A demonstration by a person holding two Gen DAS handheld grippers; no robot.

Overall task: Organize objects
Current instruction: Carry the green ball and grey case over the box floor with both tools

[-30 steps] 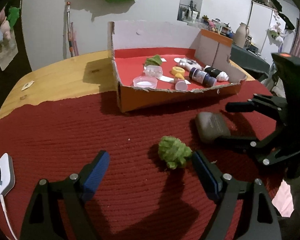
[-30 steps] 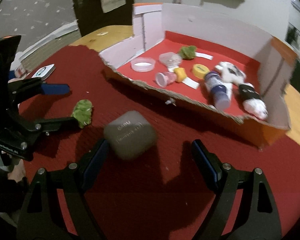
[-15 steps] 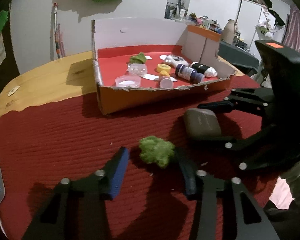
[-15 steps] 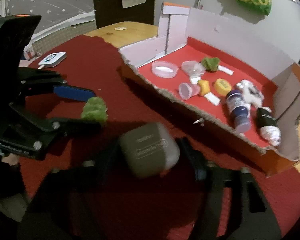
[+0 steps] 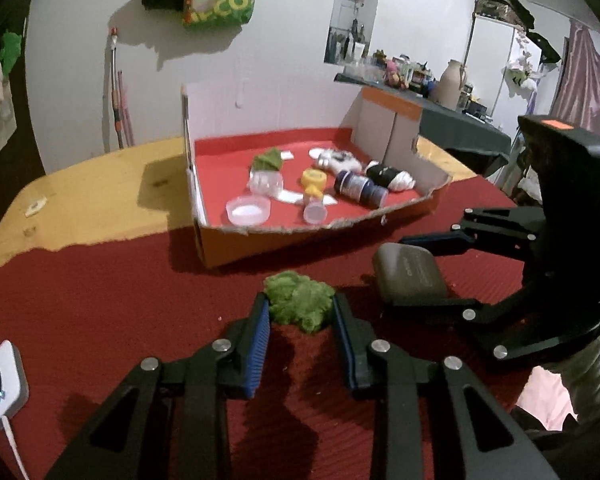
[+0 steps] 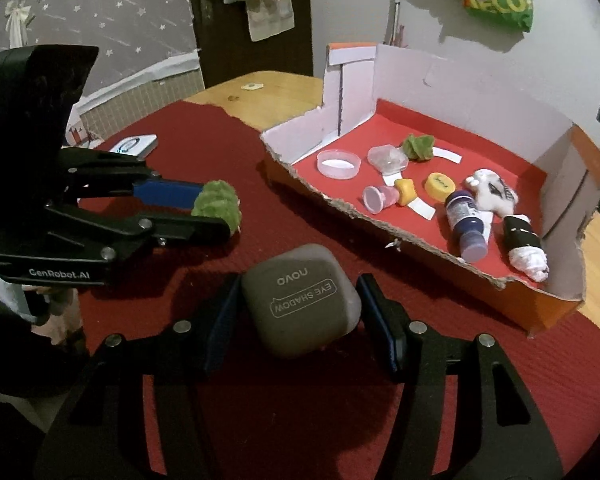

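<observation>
Dark red ribbed cloth (image 5: 100, 300) is covering most of the wooden table, and the torn red-lined cardboard tray (image 5: 300, 240) is sitting at upper centre of the left wrist view. The left gripper (image 5: 300, 312) has just been closing and is pinching the fuzzy green pom-pom (image 5: 298, 300) at centre frame. The right gripper (image 6: 296, 312) is clamping the grey rounded eye-shadow case (image 6: 304, 300) at lower centre. Both loads should probably be rising clear of the tray's ragged front wall, the soft pom-pom squeezed gently.
</observation>
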